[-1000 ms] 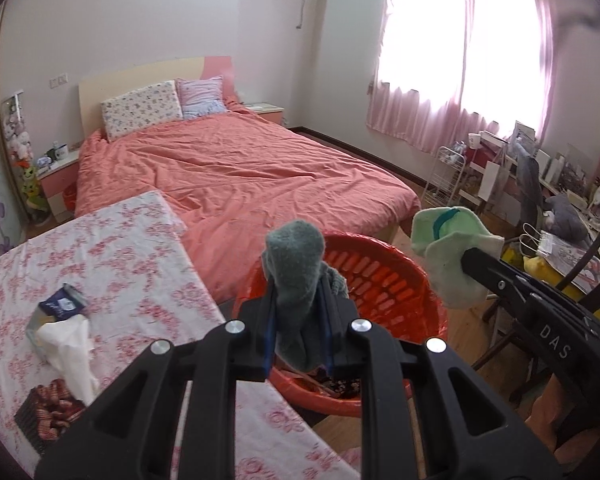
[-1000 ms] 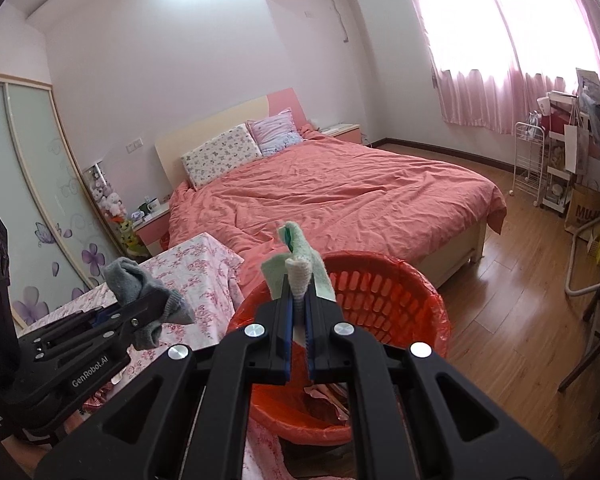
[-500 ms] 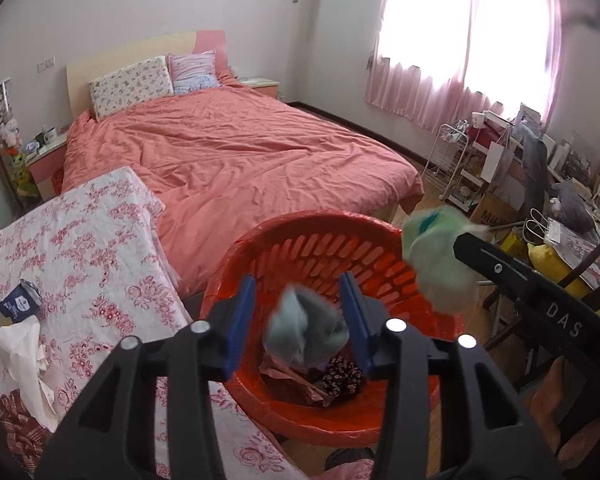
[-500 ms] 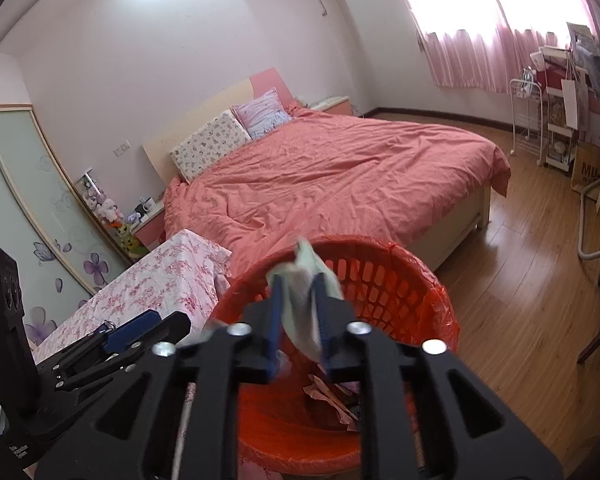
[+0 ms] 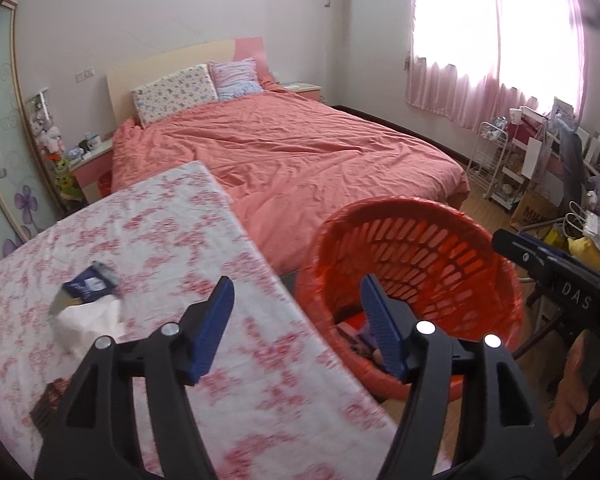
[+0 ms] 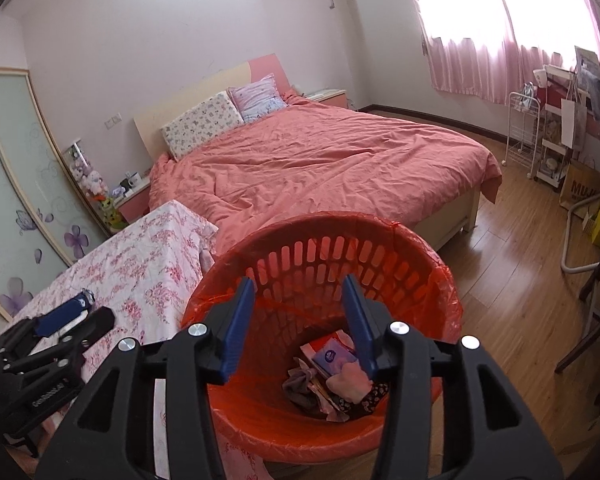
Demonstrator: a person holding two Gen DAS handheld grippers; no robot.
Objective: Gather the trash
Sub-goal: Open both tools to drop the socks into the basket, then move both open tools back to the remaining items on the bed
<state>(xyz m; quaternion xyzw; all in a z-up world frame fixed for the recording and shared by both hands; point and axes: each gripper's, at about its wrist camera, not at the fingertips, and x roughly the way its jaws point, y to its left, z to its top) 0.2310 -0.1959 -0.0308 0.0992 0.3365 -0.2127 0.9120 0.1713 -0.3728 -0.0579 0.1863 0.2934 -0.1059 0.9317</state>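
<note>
Above the red basket [image 6: 428, 276], beside the floral-cloth counter [image 5: 228, 360]: right tool [image 6: 300, 300], jaws just opened, spread, nothing between them; green cloth held a second ago now gone from it. Left tool [image 5: 296, 300], likewise just opened and empty, grey sock gone. In the basket bottom: trash heap [image 6: 332, 380]. On the counter: white tissue [image 5: 88, 320], blue packet [image 5: 88, 286].

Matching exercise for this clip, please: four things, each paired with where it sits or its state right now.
Things:
1. round orange slatted plastic basket
2. crumpled white tissue
3. floral patterned pillow
4. right gripper

Places or states:
A. at the head of the pink bed
B. on the floral tablecloth
C. jaws open, nothing between them
D. on the floor beside the table, trash inside

Pairs: 1-D, 2-B, 3-A, 4-C
</note>
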